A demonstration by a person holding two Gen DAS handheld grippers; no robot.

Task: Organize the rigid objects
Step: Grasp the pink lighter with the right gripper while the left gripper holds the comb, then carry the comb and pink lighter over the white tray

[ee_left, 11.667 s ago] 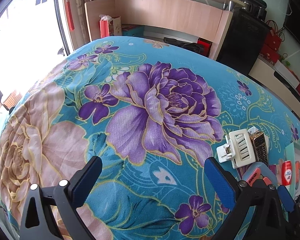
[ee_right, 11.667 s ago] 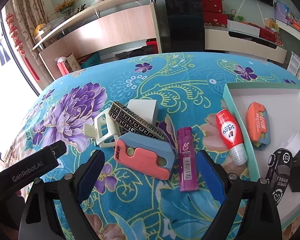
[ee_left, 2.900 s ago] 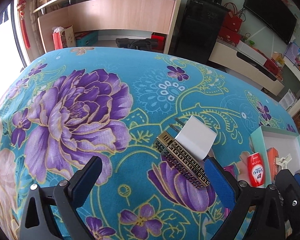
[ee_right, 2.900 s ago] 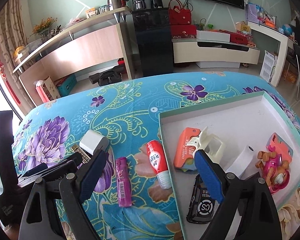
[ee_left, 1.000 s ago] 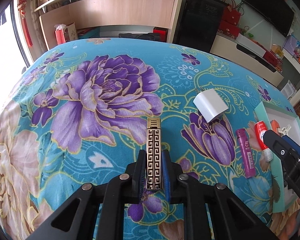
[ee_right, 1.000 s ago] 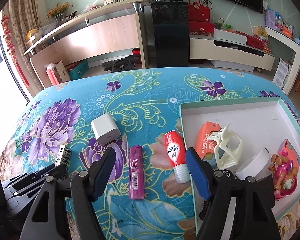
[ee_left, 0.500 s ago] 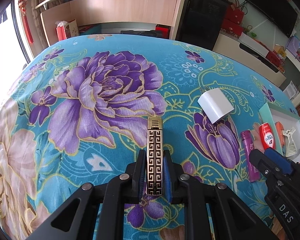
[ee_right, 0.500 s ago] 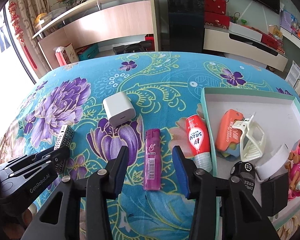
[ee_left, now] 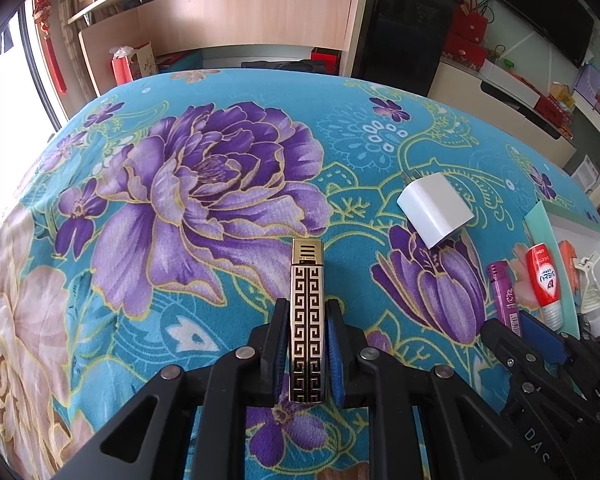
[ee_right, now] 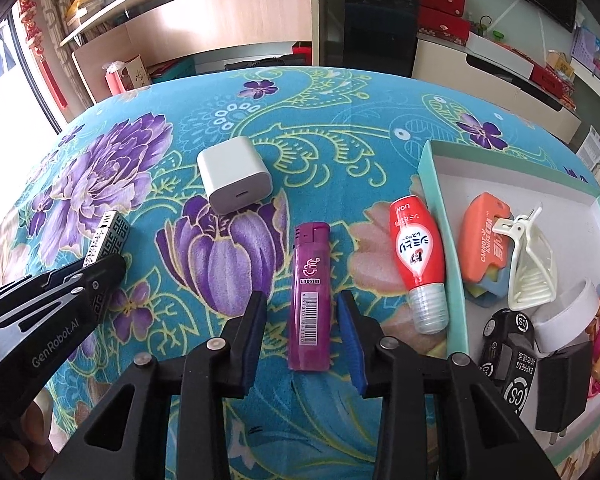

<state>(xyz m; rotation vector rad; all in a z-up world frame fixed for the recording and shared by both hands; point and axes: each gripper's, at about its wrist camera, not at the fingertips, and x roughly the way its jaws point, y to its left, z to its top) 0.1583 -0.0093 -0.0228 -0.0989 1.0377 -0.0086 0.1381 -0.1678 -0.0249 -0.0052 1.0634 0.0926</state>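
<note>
Right wrist view: my right gripper (ee_right: 302, 322) has just been closing, pads astride but not touching the purple lighter (ee_right: 310, 294) at lower centre, light slick stiff plastic, pinch mid-body, while my left gripper (ee_left: 307, 350) clamps the patterned lighter (ee_left: 307, 312).

Gold-black patterned lighter (ee_left: 307, 320) clamped lengthwise; purple lighter (ee_right: 310, 296) flat, seemingly unpinched.
</note>
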